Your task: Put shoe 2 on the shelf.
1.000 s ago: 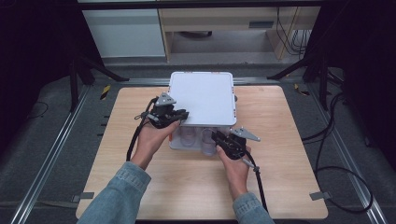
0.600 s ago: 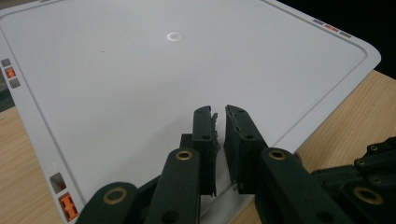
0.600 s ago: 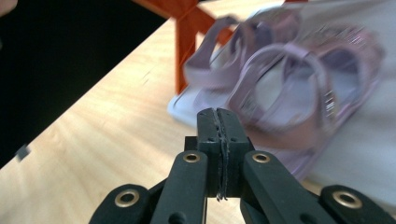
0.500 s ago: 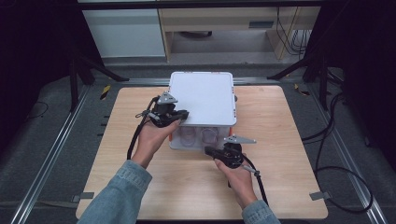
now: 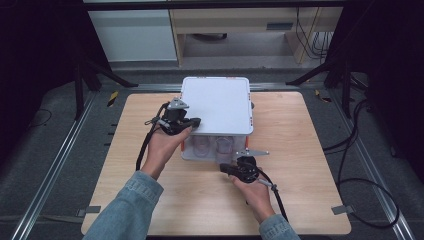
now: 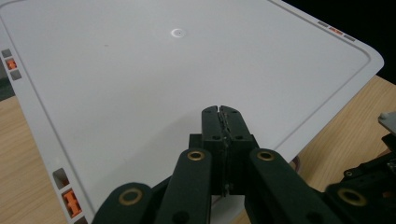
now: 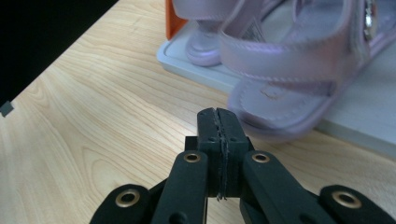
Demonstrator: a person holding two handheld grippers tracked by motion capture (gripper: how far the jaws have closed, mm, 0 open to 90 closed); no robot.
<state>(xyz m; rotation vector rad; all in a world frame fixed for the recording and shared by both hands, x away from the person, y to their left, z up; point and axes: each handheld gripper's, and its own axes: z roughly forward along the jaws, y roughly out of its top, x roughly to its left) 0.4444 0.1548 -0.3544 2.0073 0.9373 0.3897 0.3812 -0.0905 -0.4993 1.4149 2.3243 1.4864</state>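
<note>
A white storage box with a flat lid and orange clips stands at the table's middle back. Through its front show pale lilac sandals. My left gripper hovers over the lid's front left part; its jaws have just been closing and now meet with nothing between them above the white lid. My right gripper lies low over the table before the box, shut and empty. Just beyond its tips is the toe of a sandal resting on the box's white base.
The box sits on a light wooden tabletop with bare wood to the left, right and front. An orange clip marks the box's corner. Black cables trail from both grippers. Dark floor, rails and stand legs surround the table.
My right hand has drawn back from the box front toward the near edge and turned its gripper leftward. The left hand stays over the lid.
</note>
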